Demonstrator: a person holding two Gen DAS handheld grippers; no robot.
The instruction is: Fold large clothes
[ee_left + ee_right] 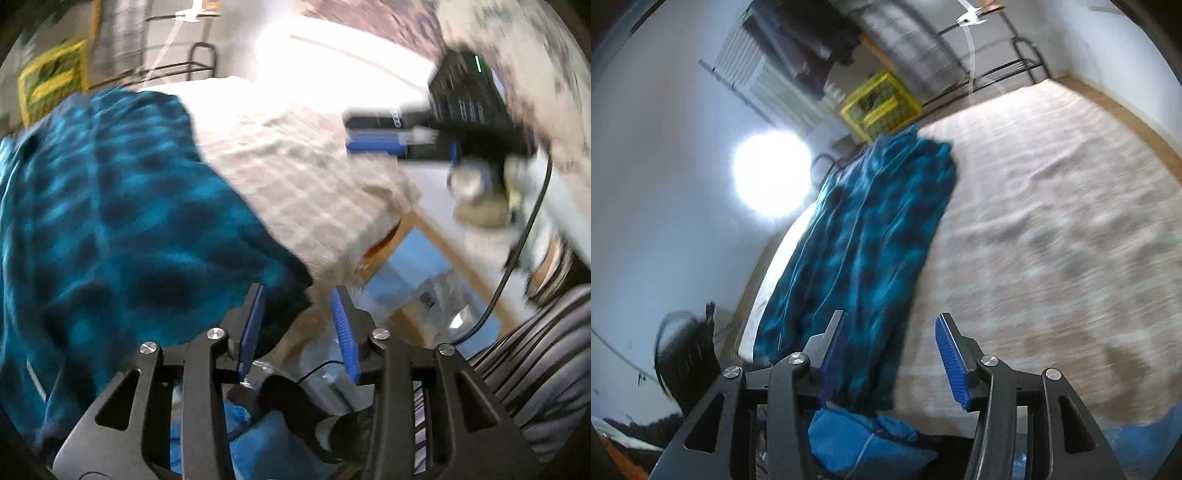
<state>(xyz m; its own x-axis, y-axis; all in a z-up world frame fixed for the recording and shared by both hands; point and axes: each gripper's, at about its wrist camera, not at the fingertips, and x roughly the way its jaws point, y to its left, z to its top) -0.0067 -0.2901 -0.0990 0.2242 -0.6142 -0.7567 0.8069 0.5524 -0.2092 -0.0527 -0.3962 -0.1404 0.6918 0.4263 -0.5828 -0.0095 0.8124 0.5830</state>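
A blue and black checked garment (pixel 864 236) lies as a long folded strip along the left edge of a bed with a beige checked cover (pixel 1052 206). In the left wrist view the garment (pixel 110 221) fills the left half. My left gripper (pixel 298 290) is open at the garment's near corner by the bed's edge, with nothing pressed between its blue pads (pixel 341 328). My right gripper (pixel 892 315) is open above the strip's near end, its pads clear of the cloth. In the left wrist view, the right gripper (pixel 349 131) hovers over the bed at the upper right.
A yellow crate (pixel 881 105) and a black metal rack (pixel 997 79) stand beyond the bed's far end. A bright lamp (pixel 772 175) glares at left. A blue bundle (pixel 864 435) lies just below my right gripper. A black cable (pixel 517 251) and a person's striped clothing (pixel 546 354) are at right.
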